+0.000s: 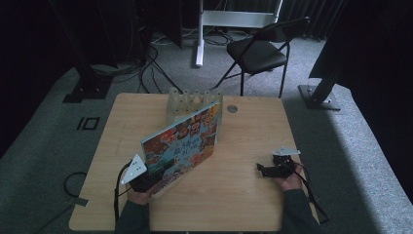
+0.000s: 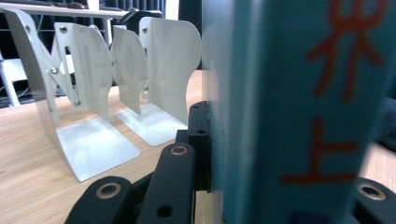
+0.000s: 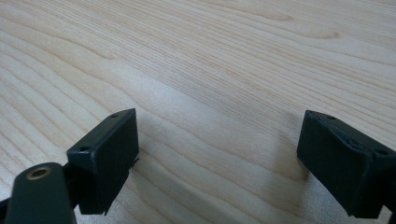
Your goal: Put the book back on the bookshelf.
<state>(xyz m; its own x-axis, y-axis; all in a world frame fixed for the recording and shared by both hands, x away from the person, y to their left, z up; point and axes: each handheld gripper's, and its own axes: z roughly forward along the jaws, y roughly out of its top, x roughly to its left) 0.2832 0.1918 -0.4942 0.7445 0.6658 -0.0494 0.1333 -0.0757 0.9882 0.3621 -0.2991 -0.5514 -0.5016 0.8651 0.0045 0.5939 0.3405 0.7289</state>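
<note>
The left claw (image 1: 146, 181) is clamped on the lower corner of a picture book (image 1: 181, 143); in the left gripper view its black jaws press on either side of the teal spine (image 2: 299, 102), where orange characters run up the edge. The book is carried above the near left part of the desk (image 1: 243, 195), tilted, with its colourful cover facing up and toward the person. Its long axis rises from the claw toward the far right, so that the upper corner points at the metal bookend rack (image 1: 187, 100) standing at the far middle of the desk. In the left gripper view the rack's upright plates (image 2: 168, 60) are just ahead and to the left of the spine, with gaps between them.

The step in hand looks like carrying the book to the rack to be shelved. The next move probably calls for bringing the book upright, lining its spine up with one gap and sliding it in without knocking a plate.

The right claw (image 3: 219, 158) rests low over bare wood at the near right, jaws wide apart and holding nothing.
</note>
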